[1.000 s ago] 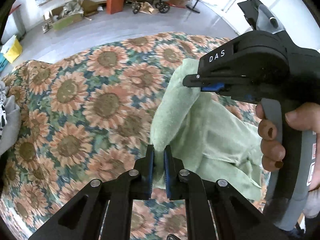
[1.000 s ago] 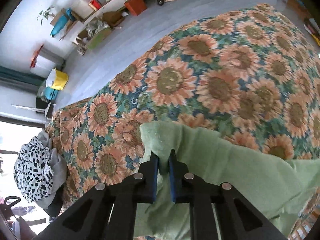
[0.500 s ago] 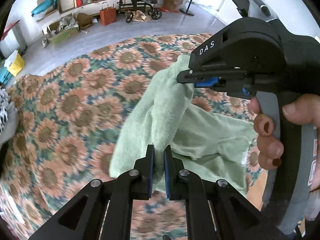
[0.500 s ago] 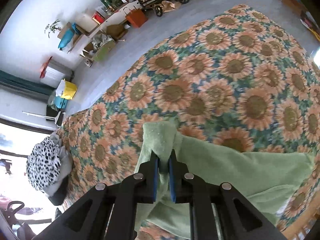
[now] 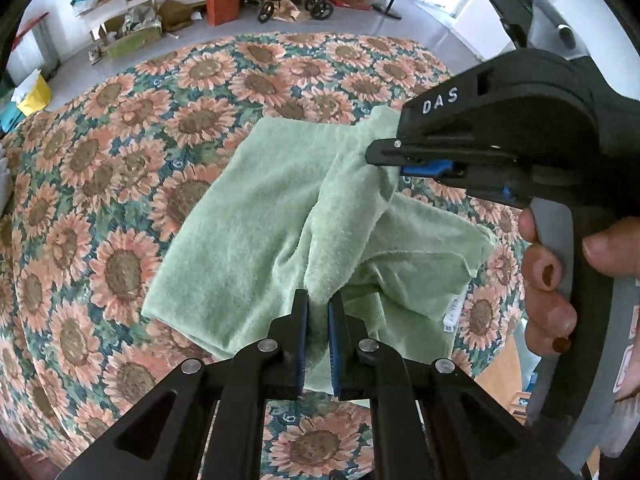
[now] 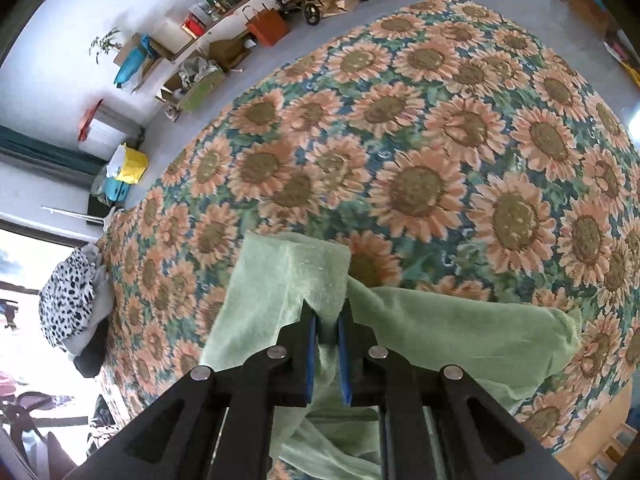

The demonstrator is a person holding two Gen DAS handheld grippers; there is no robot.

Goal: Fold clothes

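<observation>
With each hand-held gripper, left (image 5: 318, 316) and right (image 6: 328, 322), pinching a corner of the cloth (image 5: 256, 216) slung between them, uneven pulling could skew the fold or slip a corner.

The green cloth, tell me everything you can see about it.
The green cloth is a pale, fuzzy, terry-like piece with a small white tag near one edge. It is partly lifted and creased. The left gripper and the right gripper each pinch an edge, and the rest drapes onto the sunflower-print cover.
</observation>
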